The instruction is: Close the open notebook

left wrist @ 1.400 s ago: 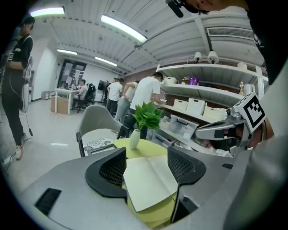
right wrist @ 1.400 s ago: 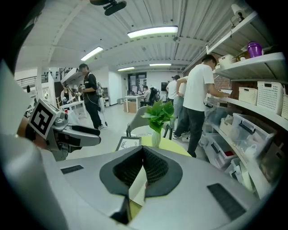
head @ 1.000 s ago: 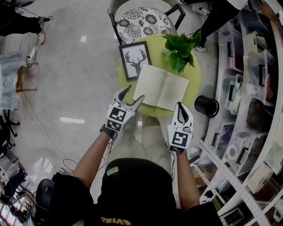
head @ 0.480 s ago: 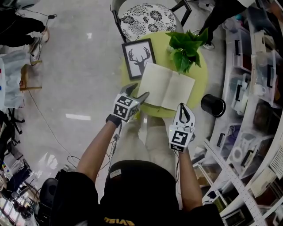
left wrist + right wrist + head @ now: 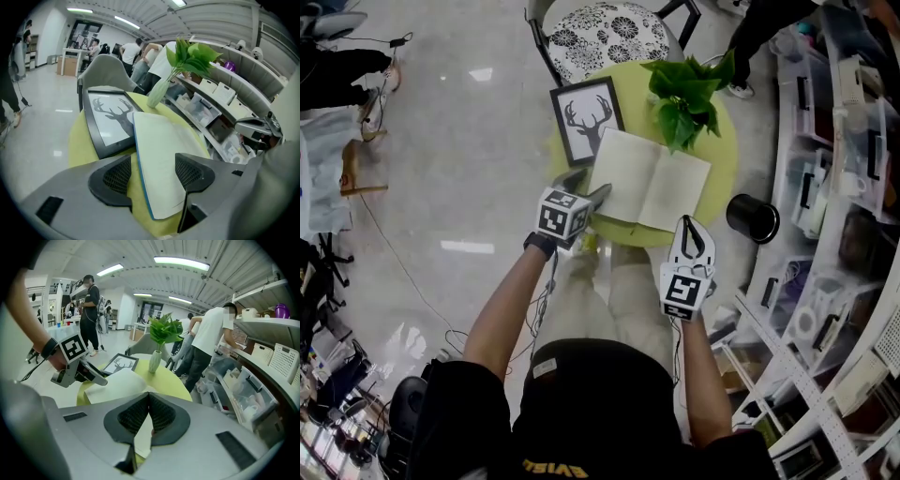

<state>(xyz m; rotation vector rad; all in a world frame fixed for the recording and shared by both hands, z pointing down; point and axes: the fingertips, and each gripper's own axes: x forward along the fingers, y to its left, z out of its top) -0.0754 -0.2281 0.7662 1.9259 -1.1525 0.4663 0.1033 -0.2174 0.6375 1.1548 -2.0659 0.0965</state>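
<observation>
Head view: left tongs (image 5: 587, 186) dropped to notebook (image 5: 649, 180) left edge, gaping, empty; right tongs (image 5: 687, 223) closed, empty; flip next.

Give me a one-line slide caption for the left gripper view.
Left gripper, jaws open, lined up on the open notebook's near edge, beside the framed deer picture on the green table.

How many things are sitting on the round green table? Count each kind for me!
notebook, lying open: 1
deer picture in a frame: 1
plant in a vase: 1
Total on the table: 3
</observation>
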